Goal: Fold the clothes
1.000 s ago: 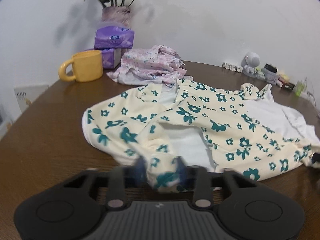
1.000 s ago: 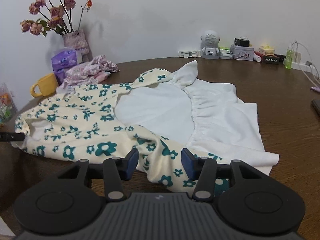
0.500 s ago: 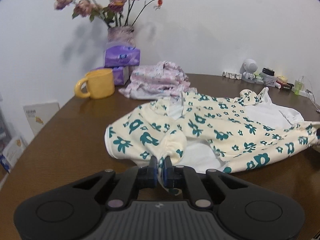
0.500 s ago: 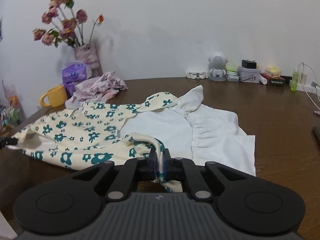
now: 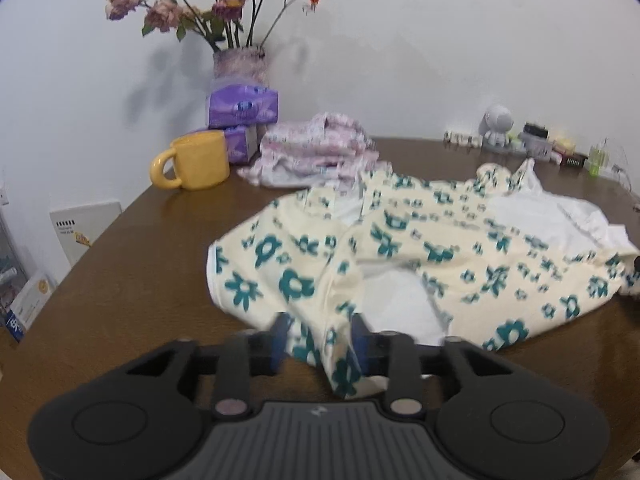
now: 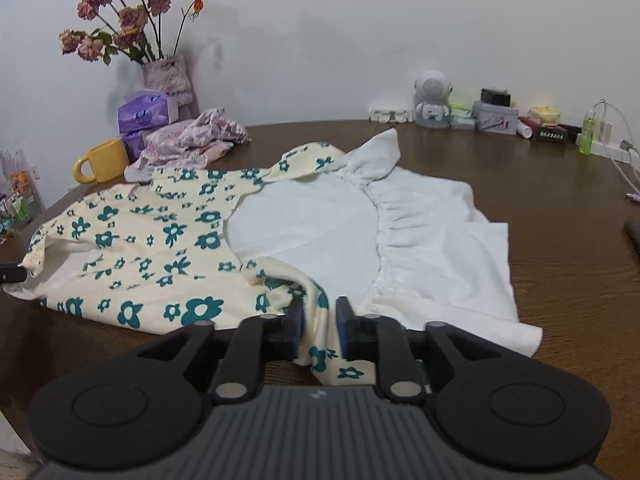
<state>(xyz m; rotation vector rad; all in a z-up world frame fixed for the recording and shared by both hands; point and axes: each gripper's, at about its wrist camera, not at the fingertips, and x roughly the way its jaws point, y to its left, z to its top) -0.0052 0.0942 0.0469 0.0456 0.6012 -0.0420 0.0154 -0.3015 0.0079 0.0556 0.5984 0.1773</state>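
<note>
A cream dress with teal flowers [image 5: 440,240] and a white skirt part [image 6: 420,232] lies spread on the brown table [image 5: 140,280]. My left gripper [image 5: 319,334] sits at the dress's near left corner. Its jaws are opening, and a fold of flowered cloth hangs loose between the blurred blue pads. My right gripper [image 6: 320,320] is at the near edge of the same dress [image 6: 160,232], where the flowered top meets the white skirt. Those jaws are opening too, with a flowered sleeve lying between the pads.
A yellow mug [image 5: 196,160], purple tissue packs [image 5: 242,106], a vase of dried roses [image 5: 240,64] and a pile of pink clothes [image 5: 320,148] stand at the back left. A small white robot figure [image 6: 432,100] and several small items line the back right wall.
Both grippers were shut on the dress's cloth half a second ago; now both pairs of jaws stand apart. The left corner of the dress has slumped back onto the table.
</note>
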